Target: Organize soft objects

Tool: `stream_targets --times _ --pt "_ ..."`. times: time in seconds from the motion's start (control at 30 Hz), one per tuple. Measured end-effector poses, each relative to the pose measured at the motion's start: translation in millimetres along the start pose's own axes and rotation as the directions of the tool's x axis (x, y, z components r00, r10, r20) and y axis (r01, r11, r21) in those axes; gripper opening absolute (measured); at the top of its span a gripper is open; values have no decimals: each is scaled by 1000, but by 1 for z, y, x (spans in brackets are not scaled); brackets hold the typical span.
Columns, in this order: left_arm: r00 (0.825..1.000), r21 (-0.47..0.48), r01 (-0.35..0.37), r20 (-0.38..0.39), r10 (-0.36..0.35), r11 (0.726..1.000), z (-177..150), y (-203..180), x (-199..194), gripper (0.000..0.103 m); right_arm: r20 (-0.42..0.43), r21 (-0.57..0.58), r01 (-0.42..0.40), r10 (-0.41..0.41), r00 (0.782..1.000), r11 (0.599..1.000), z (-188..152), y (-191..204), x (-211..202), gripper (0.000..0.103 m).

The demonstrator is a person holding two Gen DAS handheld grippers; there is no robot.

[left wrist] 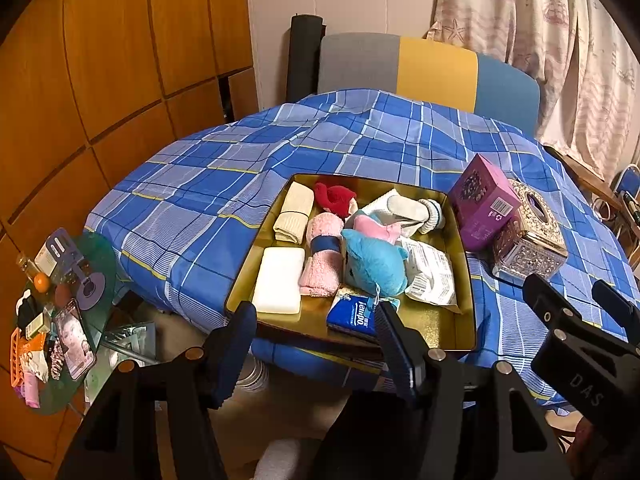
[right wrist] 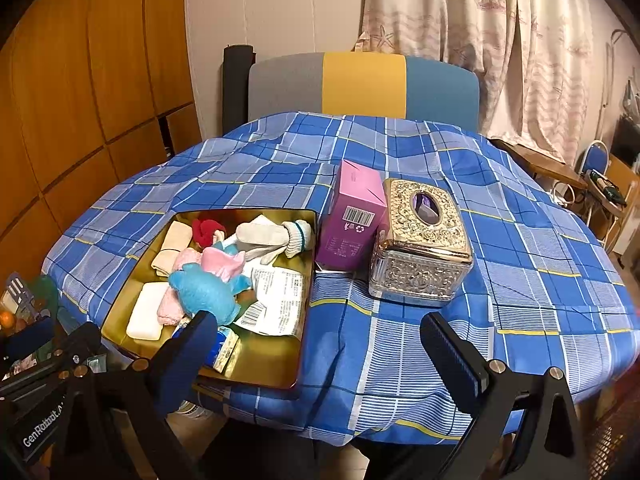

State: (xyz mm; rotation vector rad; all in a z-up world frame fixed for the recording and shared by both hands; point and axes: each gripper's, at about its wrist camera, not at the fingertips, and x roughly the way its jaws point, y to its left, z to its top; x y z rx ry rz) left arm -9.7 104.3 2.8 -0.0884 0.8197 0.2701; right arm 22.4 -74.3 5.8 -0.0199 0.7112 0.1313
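A gold tin tray sits at the near edge of the blue checked tablecloth. It holds a blue plush, a pink plush, a red plush, a pink rolled towel, a cream folded cloth, a white block, white socks, a white packet and a blue tissue pack. My left gripper hangs open before the tray's near rim, holding nothing. My right gripper is open over the cloth right of the tray.
A purple box and an ornate metal tissue box stand right of the tray. A striped chair is behind the table. A cluttered green side table stands low at the left.
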Motion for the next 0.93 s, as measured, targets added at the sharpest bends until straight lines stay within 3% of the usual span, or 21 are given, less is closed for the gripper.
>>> stream_targets --times 0.93 --pt "1000 -3 -2 -12 2 1000 0 3 9 61 -15 4 -3 3 1000 1000 0 1 3 102"
